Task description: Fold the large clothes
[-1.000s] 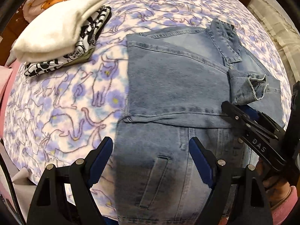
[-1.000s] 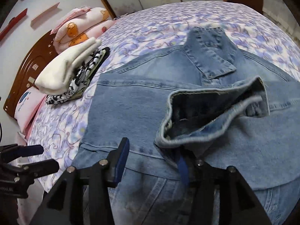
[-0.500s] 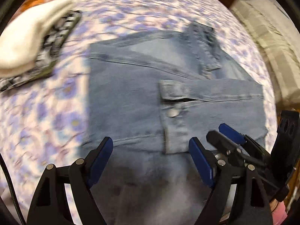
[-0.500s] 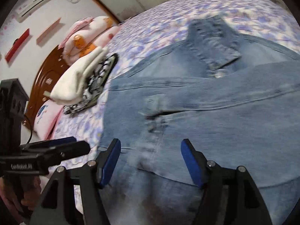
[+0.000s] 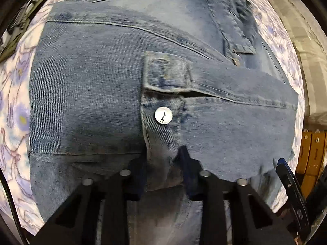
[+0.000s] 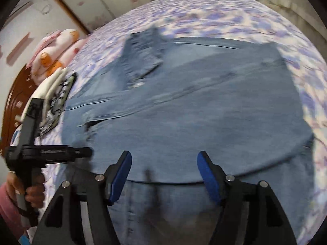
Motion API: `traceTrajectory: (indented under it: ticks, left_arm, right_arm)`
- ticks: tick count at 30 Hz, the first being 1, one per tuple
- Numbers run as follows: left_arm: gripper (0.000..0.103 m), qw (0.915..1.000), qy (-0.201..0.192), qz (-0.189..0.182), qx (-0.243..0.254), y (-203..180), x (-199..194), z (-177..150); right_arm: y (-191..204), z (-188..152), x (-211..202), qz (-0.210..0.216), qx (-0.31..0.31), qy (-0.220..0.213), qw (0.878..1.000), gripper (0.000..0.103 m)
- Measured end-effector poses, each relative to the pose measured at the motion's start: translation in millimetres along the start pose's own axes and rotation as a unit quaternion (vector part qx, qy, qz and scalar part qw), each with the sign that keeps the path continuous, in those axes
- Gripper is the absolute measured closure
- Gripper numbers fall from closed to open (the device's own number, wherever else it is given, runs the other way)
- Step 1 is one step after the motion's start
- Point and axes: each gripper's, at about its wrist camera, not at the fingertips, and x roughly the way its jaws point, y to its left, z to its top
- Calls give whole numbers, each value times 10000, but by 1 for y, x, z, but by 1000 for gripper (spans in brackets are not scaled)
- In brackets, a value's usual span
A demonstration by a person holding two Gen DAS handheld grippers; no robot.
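A blue denim jacket (image 5: 92,94) lies flat on the floral bed. One sleeve is folded across its back, and the cuff with a metal button (image 5: 163,115) lies in the middle. My left gripper (image 5: 163,169) is pressed down at the cuff's near end, its blue pads close on either side of the cuff. My right gripper (image 6: 164,175) is open and empty above the jacket (image 6: 204,112), over the folded sleeve's near edge. The left gripper also shows in the right wrist view (image 6: 51,153), held by a hand at the left.
A stack of folded clothes (image 6: 55,89), white on top of black-and-white, lies on the bed to the left of the jacket. Pink pillows (image 6: 55,49) sit by the wooden headboard. The bed's right edge and a wooden frame (image 5: 312,153) are at the right.
The right gripper let go of the sleeve cuff after laying it across the jacket, then pulled back open. The left gripper moved in and down onto the cuff.
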Motion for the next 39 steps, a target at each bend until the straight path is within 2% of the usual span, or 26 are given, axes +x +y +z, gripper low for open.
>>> traceTrajectory:
  ticks: [2,4,7,12,14,16,19,24,28,31,32,33,34,35,36,37,39]
  left_arm:
    - [89,9997,-2,-219,-137,-4,-4,3]
    - [90,9986,-42,-308,-424,-6,-8,6]
    - [90,9968,-262,-462,-598,-10,-24,13]
    - [91,9918,-1070,-560,-408,-27,-74,34]
    - [91,9923,-1155,-394,-229,-34,-81,45]
    - [92,9930,-1134,-270,-173,-36,-77,53]
    - [93,9967,-807,39,-63,-27,-52,53]
    - [93,9985,-221,436,-234,6,-15,25]
    - [92,9976,-395,564,-92,9,-9,20]
    - [91,9972,-386,634,70,7,-9,23]
    - [91,9966,-411,703,160,6,-11,22]
    - [91,9946,-456,897,256,5,-11,23]
    - [91,9915,-518,1140,354,7,-12,26]
    - [91,9887,-557,1325,415,8,-12,25]
    - [91,9879,-553,1389,425,11,-14,25]
    - [91,9893,-529,1306,382,19,-18,24]
    - [91,9916,-586,1112,289,33,-27,20]
  right_arm:
    - [-12,-1,-4,-117,138,-38,9998,35]
    - [-26,0,-9,-249,362,-129,9990,35]
    - [-41,1,-16,-413,609,-212,9971,35]
    - [-48,2,-23,-584,612,-287,9960,35]
    - [-47,2,-26,-570,569,-327,9962,35]
    - [-46,3,-25,-584,549,-339,9962,35]
    - [-43,2,-20,-606,563,-291,9961,35]
    - [-43,0,-4,-890,620,-123,9940,35]
    - [-48,-4,8,-1013,689,3,9925,36]
    - [-49,-6,16,-1220,580,82,9908,50]
    - [-48,-8,19,-1368,507,105,9892,53]
    - [-49,-9,21,-1464,493,102,9879,60]
    - [-50,-9,21,-1531,499,84,9869,74]
    - [-53,-10,19,-1674,512,54,9845,83]
    - [-57,-11,18,-1842,524,63,9815,103]
    - [-63,-11,16,-1995,553,82,9783,103]
    - [-75,-12,6,-1816,772,40,9803,103]
